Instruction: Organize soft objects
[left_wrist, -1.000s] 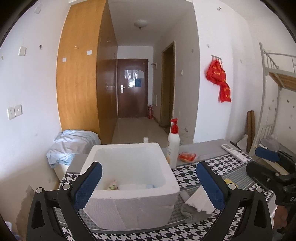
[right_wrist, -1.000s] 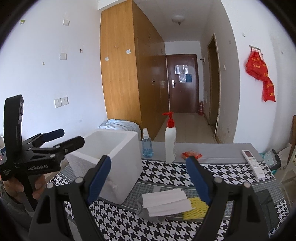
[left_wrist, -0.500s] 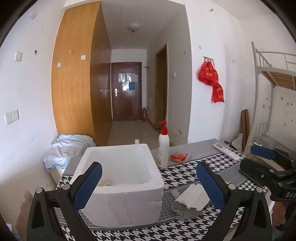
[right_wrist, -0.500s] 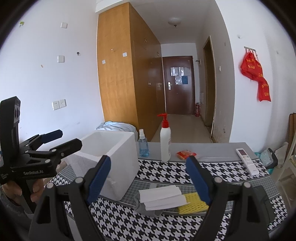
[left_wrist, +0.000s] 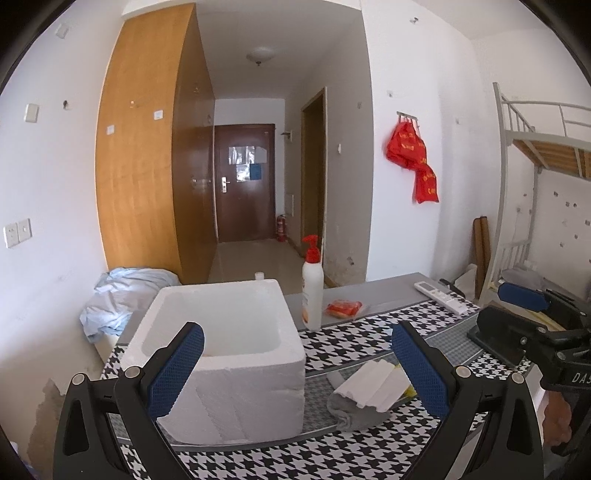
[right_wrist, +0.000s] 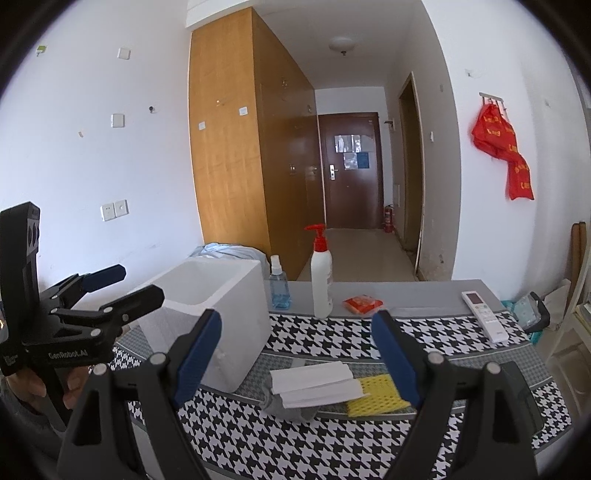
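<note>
White foam box (left_wrist: 225, 354) is our landmark; it sits open-topped on the counter (right_wrist: 332, 339), which carries a black-and-white houndstooth cloth.

We hold both grippers above the near edge of the counter, level with one another. Left gripper (left_wrist: 297, 367): its blue-padded fingers (left_wrist: 173, 369) are spread wide, nothing between them, nothing touched; the box shows through the gap, and the left finger overlaps the box's near left corner in view only. Right gripper (right_wrist: 297, 363): fingers (right_wrist: 395, 360) likewise released and wide apart, empty, clear of the cloth.

Soft objects: just to the right of the box, lying flat on the counter, we see a small stack. White folded cloth (right_wrist: 316, 384) lies on top of a grey cloth (right_wrist: 291, 406), whose edge pokes out toward us. Yellow sponge cloth (right_wrist: 376, 397) lies touching the stack on the side away from the box. None of the three is in the box; what the box contains we cannot tell from these angles.

Behind the box, at its far right corner: blue spray bottle (right_wrist: 279, 284), then a white pump bottle with red top (right_wrist: 321, 280), both upright. Orange packet (right_wrist: 362, 304) lies further right of the pump bottle. White remote (right_wrist: 484, 314) lies well apart from the box, at the counter's far right.
</note>
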